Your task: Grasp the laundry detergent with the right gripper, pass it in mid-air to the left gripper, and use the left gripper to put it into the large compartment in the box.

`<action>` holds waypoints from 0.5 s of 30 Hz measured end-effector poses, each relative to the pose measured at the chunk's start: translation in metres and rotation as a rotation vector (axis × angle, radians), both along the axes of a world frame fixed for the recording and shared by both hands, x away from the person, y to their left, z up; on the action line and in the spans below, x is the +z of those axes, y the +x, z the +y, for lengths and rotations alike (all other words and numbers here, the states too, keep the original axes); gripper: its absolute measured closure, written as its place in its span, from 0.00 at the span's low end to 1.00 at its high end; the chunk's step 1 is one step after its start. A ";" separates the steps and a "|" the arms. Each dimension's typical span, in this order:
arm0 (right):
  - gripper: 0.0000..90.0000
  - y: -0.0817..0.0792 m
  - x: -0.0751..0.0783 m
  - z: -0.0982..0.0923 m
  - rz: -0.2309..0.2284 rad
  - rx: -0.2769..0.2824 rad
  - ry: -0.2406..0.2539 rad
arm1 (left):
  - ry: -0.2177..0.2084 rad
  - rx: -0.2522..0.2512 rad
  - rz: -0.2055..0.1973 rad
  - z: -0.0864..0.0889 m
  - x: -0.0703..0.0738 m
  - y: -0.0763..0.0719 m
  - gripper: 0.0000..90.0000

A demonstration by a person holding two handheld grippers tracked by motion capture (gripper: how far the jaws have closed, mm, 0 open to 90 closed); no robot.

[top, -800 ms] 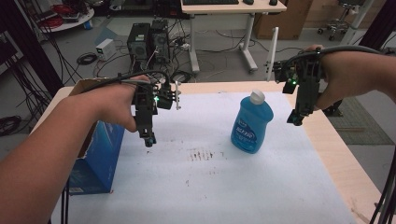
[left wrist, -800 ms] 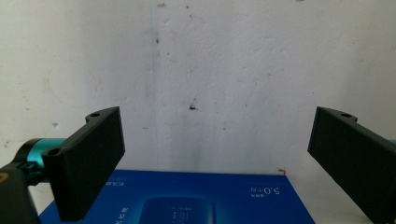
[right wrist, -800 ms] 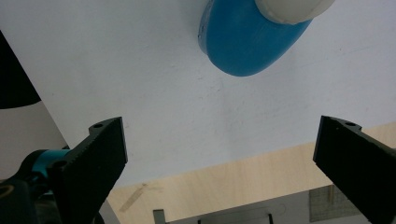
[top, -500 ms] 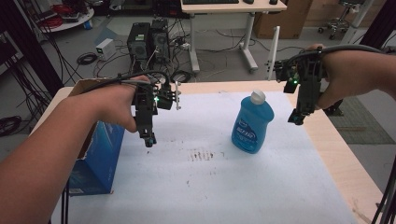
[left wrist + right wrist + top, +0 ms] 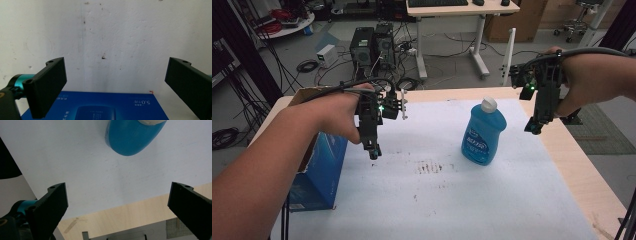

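**Both claws spread, nothing held, blue bottle standing between them**

Far left: blue carton (image 5: 319,172) sits at the left edge of the table, top flaps open, resting on the white sheet (image 5: 437,200). In my left gripper view its printed blue face (image 5: 100,107) fills the bottom, just under the jaws.

My left gripper (image 5: 373,150) hangs over the white sheet just right of the carton, pointing down, jaws spread wide, nothing between them. Left gripper view agrees: both black jaws far apart, bare stained sheet between. Not touching the carton.

Centre: dark scuff marks (image 5: 429,167) on the sheet, near the middle.

Right of centre: blue detergent bottle (image 5: 483,132), white cap, upright on the sheet, untouched. In my right gripper view its blue body (image 5: 132,137) is at the top, apart from the jaws.

Far right: my right gripper (image 5: 532,127) hovers over the wooden table edge (image 5: 572,165), just right of the bottle, pointing down, jaws spread wide, empty.
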State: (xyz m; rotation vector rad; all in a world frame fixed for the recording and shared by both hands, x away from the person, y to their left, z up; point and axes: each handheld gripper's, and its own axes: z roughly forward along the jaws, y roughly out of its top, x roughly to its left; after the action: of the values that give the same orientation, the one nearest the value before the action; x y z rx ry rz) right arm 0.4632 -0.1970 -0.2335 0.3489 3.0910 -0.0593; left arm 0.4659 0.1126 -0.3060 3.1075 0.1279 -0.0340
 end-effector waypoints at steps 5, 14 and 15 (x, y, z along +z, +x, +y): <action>0.02 -0.001 -0.001 -0.001 -0.001 -0.009 0.004 | -0.001 -0.004 -0.002 -0.001 0.001 0.000 0.04; 0.02 -0.005 -0.004 -0.008 -0.010 -0.052 0.094 | -0.002 -0.003 -0.010 0.001 0.002 -0.002 0.04; 0.02 -0.006 -0.005 -0.010 -0.006 -0.052 0.112 | -0.004 -0.003 -0.012 0.001 0.003 -0.002 0.04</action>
State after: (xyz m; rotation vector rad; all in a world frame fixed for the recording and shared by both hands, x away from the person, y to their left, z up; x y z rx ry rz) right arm 0.4576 -0.2065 -0.2387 0.4327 3.0864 0.1136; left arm 0.4638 0.1134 -0.3030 3.1029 0.1225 -0.0152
